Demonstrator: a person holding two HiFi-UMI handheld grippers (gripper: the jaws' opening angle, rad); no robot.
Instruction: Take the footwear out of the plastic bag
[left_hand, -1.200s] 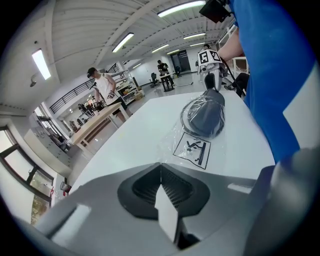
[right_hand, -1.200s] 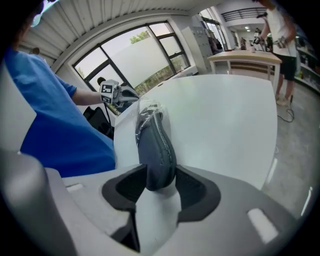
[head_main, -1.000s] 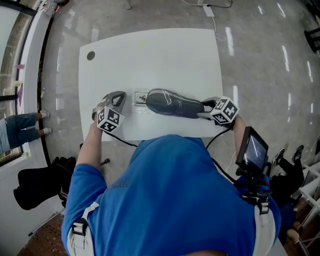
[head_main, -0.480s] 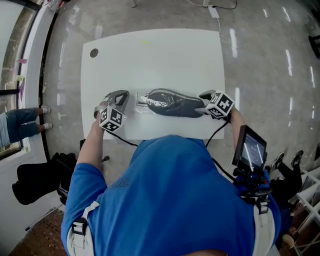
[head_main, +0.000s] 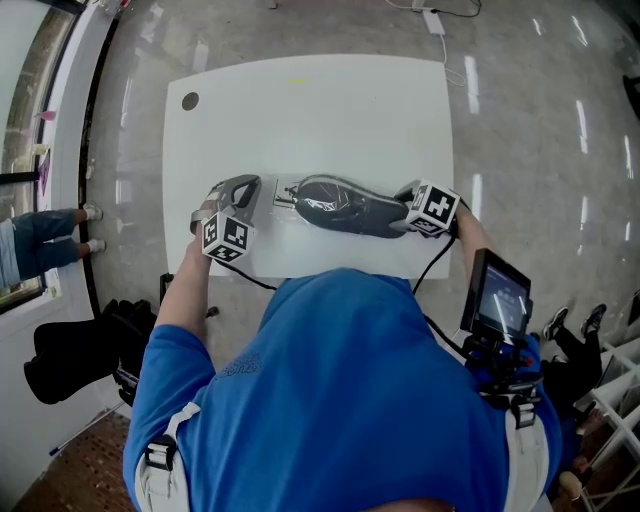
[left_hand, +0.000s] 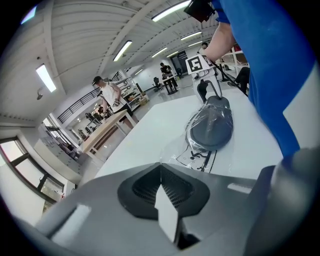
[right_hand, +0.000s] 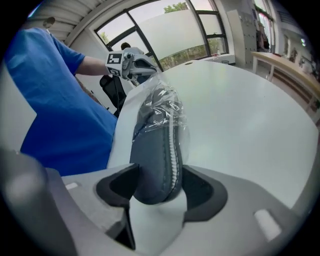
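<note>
A dark grey shoe (head_main: 345, 205) lies on its side inside a clear plastic bag (head_main: 283, 195) on the white table (head_main: 320, 110). My left gripper (head_main: 257, 189) is at the bag's left end. In the left gripper view its jaws (left_hand: 161, 167) are shut, and the bag's flat printed edge (left_hand: 195, 157) runs into them. At the shoe's right end is my right gripper (head_main: 401, 215). In the right gripper view the jaws (right_hand: 157, 190) stand wide, with the shoe's rounded end (right_hand: 157, 155) between the pads and filling most of the gap. I see no squeeze on it.
A dark round spot (head_main: 190, 101) marks the table's far left corner. The near table edge runs just below both grippers. A small screen (head_main: 497, 298) hangs at the person's right side. A black bag (head_main: 70, 360) lies on the floor at the left, and another person's legs (head_main: 45, 250) show there.
The right gripper has moved left over the shoe's end, which now sits between its jaws. The left gripper has stayed at the bag's left end.
</note>
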